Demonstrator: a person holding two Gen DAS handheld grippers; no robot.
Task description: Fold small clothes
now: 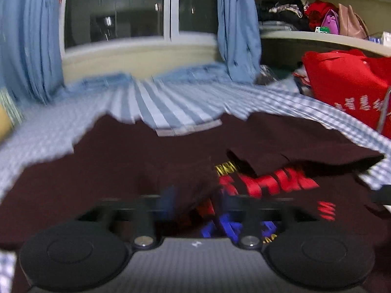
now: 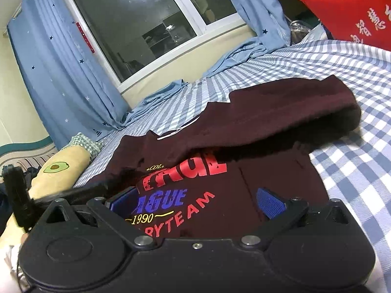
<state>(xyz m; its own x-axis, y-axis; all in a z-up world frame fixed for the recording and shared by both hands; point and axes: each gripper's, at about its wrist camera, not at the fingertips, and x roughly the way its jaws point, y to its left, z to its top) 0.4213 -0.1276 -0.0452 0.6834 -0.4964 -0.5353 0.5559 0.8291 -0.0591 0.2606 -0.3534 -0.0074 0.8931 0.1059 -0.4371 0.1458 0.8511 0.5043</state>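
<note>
A dark maroon T-shirt [image 2: 256, 171] with red, blue and yellow print lies on the blue-and-white checked bedsheet [image 2: 342, 73]. Its right sleeve side is folded over the chest. My right gripper [image 2: 198, 201] is open just above the shirt's lower front, blue pads [image 2: 270, 201] wide apart, holding nothing. In the blurred left wrist view, my left gripper [image 1: 195, 202] sits low over the same shirt [image 1: 97, 166], and a raised fold of maroon cloth [image 1: 180, 183] lies between its blue fingers [image 1: 166, 201]. The blur hides whether they pinch it.
A red bag [image 1: 347, 88] stands on the right of the bed, also in the right wrist view [image 2: 342, 7]. A yellow avocado pillow [image 2: 61, 171] lies at the left. Blue curtains [image 2: 61, 68] and a window [image 2: 146, 24] are behind the bed. A cluttered shelf [image 1: 317, 17] is at far right.
</note>
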